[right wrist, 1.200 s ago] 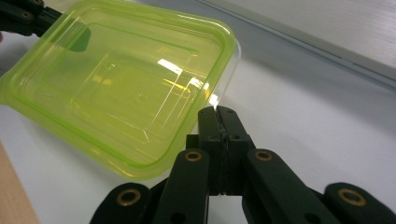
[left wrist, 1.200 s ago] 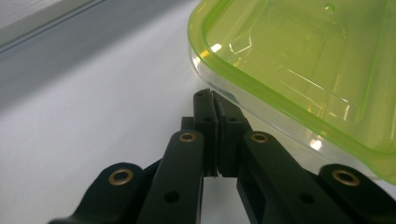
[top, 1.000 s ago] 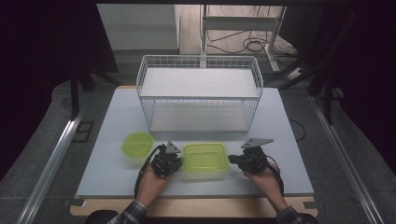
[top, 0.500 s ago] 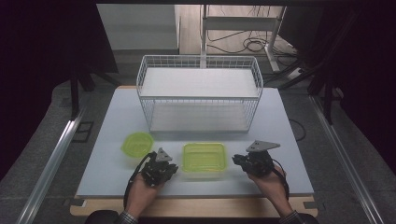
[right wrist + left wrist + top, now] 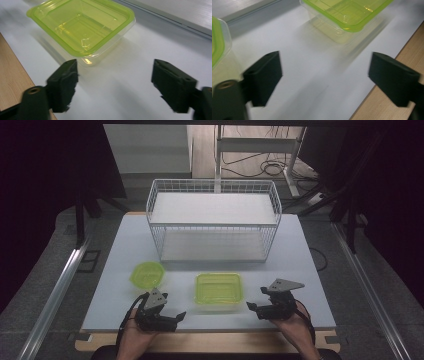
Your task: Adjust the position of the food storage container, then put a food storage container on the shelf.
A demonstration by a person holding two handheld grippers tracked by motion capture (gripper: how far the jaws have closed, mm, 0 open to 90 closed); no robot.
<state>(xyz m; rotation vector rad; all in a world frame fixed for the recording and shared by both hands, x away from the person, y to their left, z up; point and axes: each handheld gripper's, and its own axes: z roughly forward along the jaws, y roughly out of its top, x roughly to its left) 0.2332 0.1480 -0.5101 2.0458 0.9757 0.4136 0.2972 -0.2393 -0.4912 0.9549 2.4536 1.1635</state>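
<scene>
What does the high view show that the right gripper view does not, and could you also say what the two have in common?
The high view alone takes in the white wire basket, the round green-lidded container and the left gripper. The right gripper view alone gives a close look between the right gripper and its open jaws, which hold nothing. Both show the square green-lidded container on the white table.

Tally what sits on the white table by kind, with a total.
Green-lidded square containers: 1
Green-lidded round containers: 1
White wire baskets: 1
Total: 3
</scene>
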